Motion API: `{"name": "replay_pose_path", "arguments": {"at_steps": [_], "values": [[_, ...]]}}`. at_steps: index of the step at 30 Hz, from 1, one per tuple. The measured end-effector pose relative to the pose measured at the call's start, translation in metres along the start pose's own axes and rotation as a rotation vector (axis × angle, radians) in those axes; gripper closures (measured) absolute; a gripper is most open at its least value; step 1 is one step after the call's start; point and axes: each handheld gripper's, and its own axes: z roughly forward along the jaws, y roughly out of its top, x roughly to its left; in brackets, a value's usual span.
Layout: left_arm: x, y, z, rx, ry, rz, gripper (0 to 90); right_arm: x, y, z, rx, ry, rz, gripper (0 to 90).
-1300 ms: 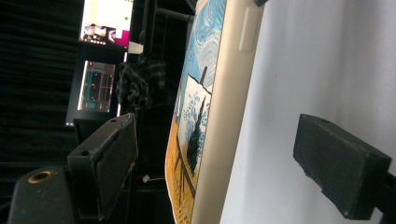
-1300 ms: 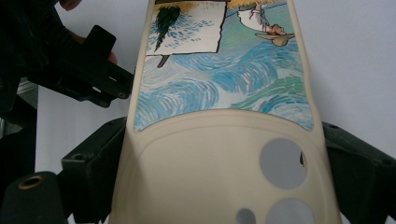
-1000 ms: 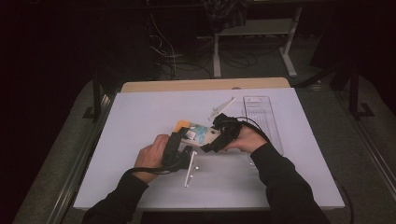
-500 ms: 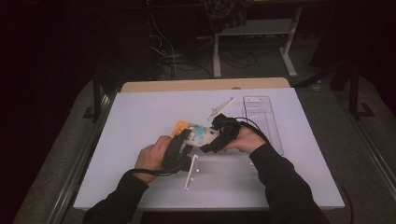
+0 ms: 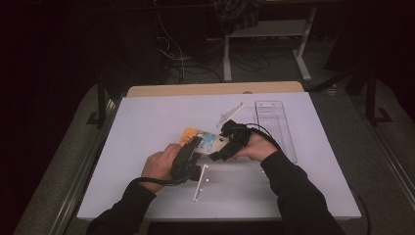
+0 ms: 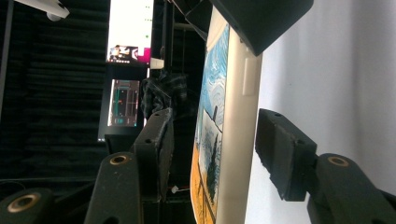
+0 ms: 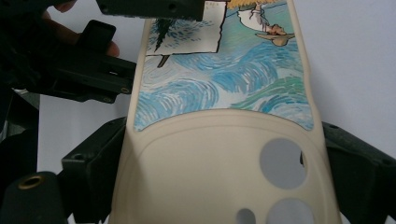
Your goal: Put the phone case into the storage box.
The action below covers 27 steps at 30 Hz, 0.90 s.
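Note:
A cream phone case (image 5: 208, 142) printed with blue swirls and orange sits just above the white board, held between both grippers. My right gripper (image 5: 221, 147) is shut on its camera-hole end (image 7: 280, 163), with a jaw pressed against each long side. My left gripper (image 5: 195, 144) has its jaws around the other end. In the left gripper view the case (image 6: 224, 140) stands edge-on between the two pads, with a gap on either side. Those jaws have just been closing on it. The left gripper (image 7: 154, 42) also shows at the top of the right gripper view.
A white board (image 5: 147, 122) covers the table. A clear plastic blister pack (image 5: 276, 128) lies at the right and a white strip (image 5: 230, 115) behind the grippers. Another white strip (image 5: 200, 182) lies in front. Lit screens (image 6: 126, 98) stand in the dark beyond.
The left gripper's jaws have drawn in around the case's end. Both hands and the case have kept their place.

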Motion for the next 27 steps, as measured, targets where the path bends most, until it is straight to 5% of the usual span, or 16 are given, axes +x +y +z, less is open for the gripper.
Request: {"name": "replay_pose_path", "arguments": {"at_steps": [27], "values": [[-0.0006,0.0038,-0.0019,-0.005,0.019,0.033,61.8,0.0002,0.0004,0.0006,-0.004,0.007,0.009,9.5]]}}
